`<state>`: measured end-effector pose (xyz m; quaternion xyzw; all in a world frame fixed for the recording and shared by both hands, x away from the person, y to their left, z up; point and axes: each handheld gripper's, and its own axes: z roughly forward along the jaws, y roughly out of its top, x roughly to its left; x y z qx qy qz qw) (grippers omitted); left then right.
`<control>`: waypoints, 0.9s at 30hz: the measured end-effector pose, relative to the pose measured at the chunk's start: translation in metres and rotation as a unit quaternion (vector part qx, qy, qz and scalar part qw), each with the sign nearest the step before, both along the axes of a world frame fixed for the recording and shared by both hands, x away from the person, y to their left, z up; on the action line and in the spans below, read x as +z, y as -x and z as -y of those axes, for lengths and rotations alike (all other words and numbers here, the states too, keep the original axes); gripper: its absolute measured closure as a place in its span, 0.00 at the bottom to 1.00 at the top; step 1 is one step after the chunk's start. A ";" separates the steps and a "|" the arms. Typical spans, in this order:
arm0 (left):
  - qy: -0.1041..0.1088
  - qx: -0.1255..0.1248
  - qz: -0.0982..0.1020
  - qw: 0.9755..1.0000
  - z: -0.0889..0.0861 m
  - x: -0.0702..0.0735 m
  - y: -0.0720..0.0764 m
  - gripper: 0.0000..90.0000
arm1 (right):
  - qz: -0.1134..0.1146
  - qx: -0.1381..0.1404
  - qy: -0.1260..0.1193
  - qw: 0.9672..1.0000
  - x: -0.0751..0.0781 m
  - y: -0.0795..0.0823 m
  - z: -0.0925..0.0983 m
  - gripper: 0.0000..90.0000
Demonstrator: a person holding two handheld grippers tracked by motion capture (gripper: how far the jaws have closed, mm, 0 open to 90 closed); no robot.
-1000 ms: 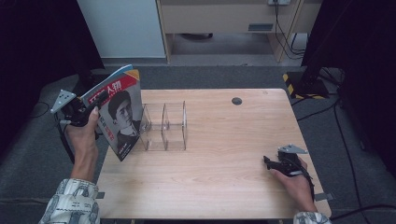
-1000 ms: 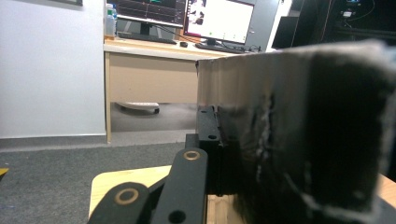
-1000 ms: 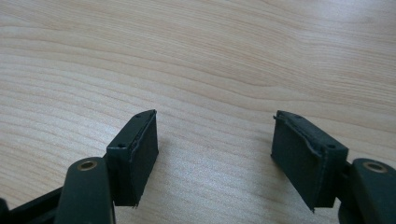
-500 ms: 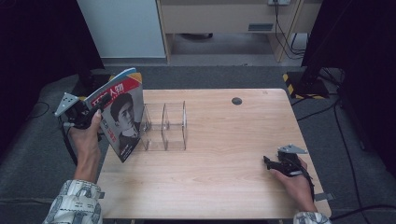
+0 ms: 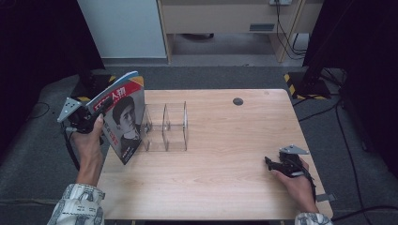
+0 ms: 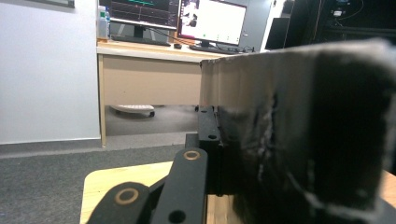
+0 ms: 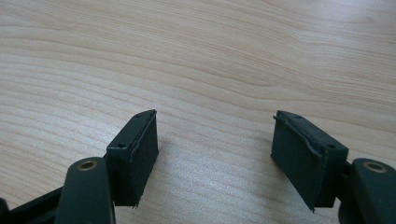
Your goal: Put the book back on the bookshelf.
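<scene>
Wood is taking up most of what I am seeing: the pale table is lying bare over most of its top, with one small dark disc sitting near its far edge. Toward the left side, a clear acrylic rack with upright dividers is standing on the tabletop, nothing showing in its slots. Just beside the rack's left end, at the table's left edge, I am holding a magazine with a red-banded portrait cover, tilted and raised off the wood. My left gripper is clamping it near its upper left edge; in the left gripper view the page edge is sitting tight against the black jaw, so I am reading that tool as closed on the magazine. Well apart, near the table's right front edge, my right gripper is resting low over the wood, its jaws standing wide with only bare grain between the pads.
</scene>
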<state>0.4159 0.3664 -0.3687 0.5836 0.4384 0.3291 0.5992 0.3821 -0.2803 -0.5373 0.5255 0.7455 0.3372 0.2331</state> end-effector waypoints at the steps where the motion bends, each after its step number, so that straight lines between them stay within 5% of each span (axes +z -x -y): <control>1: -0.001 0.000 0.001 1.000 0.000 0.000 0.000 0.96 | 0.000 0.000 0.000 1.000 0.000 0.000 0.000 0.35; 27: -0.001 0.006 0.013 1.000 -0.005 -0.007 0.005 0.96 | -0.001 0.000 -0.001 1.000 0.000 0.000 0.000 0.35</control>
